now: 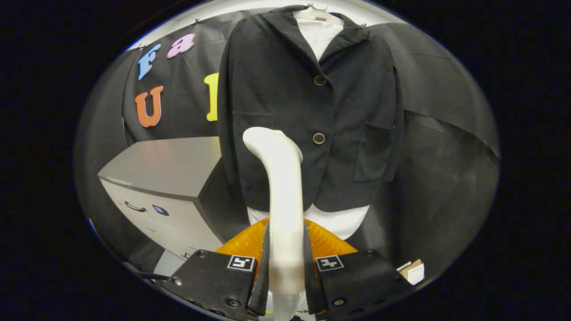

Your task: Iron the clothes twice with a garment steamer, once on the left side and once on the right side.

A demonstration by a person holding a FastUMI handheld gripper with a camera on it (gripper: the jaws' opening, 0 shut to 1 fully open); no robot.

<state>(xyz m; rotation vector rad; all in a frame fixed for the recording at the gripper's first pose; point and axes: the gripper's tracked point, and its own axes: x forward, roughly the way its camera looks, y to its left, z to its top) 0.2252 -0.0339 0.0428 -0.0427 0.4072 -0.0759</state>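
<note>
The gripper [285,261] is clamped on the white garment steamer [282,196], both fingers pressing its upright handle from either side. The steamer's curved head rises at twelve o'clock from the fingers and meets the lower front of the black jacket [308,107], which hangs on a white hanger [317,13] over a white shirt [319,38]. A grey cabinet [165,178] stands at about ten o'clock from the fingers, beside the jacket.
</note>
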